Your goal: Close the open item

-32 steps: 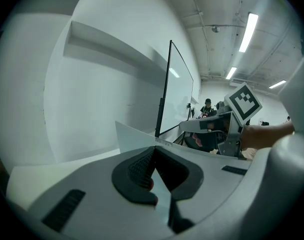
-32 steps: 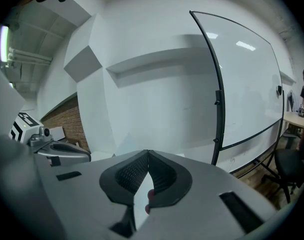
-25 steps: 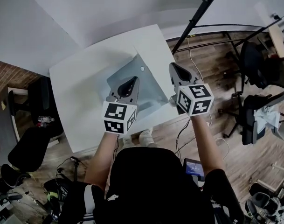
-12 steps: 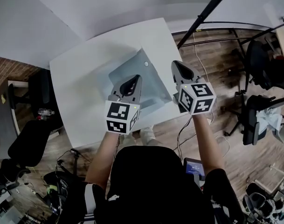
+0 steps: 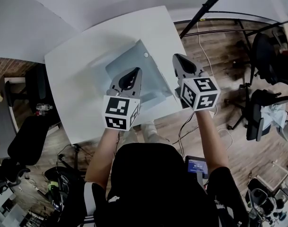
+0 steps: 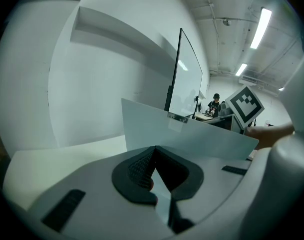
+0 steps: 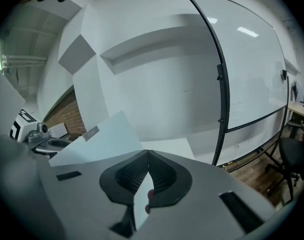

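Left gripper: jaws pressed together tip to tip in its own view, with nothing between the tips; only a pale sliver shows through the gap lower down. In the head view it hangs over the near half of the item.
Right gripper: jaws likewise clenched tip to tip and empty. It sits at 3 o'clock of the item, by the table's right edge, apart from the left gripper.
Item: a thin grey-blue thing, open, lying just toward 12 o'clock of the head view's centre, on the table's right half.
Lid: a pale flat panel standing tilted up, not yet shut. It rises straight ahead of the left gripper, and at 9 o'clock in the right gripper view. A small tag sits near its top edge.
Table: white, running from the centre toward 11 o'clock.
Floor: wood boards at 3 o'clock, crossed by a black pole toward 1 o'clock.
Chair: dark, at 8 o'clock, off the table.
Change from half a second ago: both grippers keep much the same places beside the item, still clenched. The table and item sit a little higher in the head view, and the lid has not come down.
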`<state>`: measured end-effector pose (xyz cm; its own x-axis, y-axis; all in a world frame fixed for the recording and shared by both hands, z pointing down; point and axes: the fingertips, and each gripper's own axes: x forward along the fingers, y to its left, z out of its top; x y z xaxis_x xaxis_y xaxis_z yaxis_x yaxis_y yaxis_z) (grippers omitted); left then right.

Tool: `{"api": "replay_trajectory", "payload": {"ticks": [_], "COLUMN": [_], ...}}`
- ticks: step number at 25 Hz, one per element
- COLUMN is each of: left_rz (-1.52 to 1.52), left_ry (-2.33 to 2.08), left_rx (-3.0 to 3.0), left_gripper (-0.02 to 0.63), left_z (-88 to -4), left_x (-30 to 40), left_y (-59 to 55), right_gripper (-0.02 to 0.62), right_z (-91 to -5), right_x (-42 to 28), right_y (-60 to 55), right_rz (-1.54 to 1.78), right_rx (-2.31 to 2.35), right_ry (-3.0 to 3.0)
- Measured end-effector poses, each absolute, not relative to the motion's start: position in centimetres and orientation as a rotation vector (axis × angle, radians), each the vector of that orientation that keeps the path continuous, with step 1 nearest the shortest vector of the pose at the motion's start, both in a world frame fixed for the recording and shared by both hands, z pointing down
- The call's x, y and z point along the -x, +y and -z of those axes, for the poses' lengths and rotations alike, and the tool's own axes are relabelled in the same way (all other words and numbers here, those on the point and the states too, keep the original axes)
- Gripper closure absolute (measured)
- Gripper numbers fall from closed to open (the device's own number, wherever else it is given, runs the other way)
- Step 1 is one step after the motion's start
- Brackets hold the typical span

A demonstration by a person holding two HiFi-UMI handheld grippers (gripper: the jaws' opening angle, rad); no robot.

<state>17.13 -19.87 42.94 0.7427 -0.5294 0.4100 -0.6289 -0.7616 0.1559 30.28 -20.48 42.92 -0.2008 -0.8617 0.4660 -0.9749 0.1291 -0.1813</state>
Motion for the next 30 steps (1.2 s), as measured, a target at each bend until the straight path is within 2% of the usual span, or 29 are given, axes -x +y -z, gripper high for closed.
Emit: {"api": "replay_trajectory", "payload": {"ticks": [30], "left_rz": [-0.569], "left_ry": [-0.916], "left_rx": [-2.577], "left_gripper": [0.594], "left_z": [-46.5], "left_x": [-16.2], "left_y": [-18.2], "right_gripper": [0.554], "right_z": [-45.5], "right_x": [-28.5], "right_y": [-20.5], "right_rz": [-0.705], "right_rx": [-1.711], "right_ry": [-2.183]}}
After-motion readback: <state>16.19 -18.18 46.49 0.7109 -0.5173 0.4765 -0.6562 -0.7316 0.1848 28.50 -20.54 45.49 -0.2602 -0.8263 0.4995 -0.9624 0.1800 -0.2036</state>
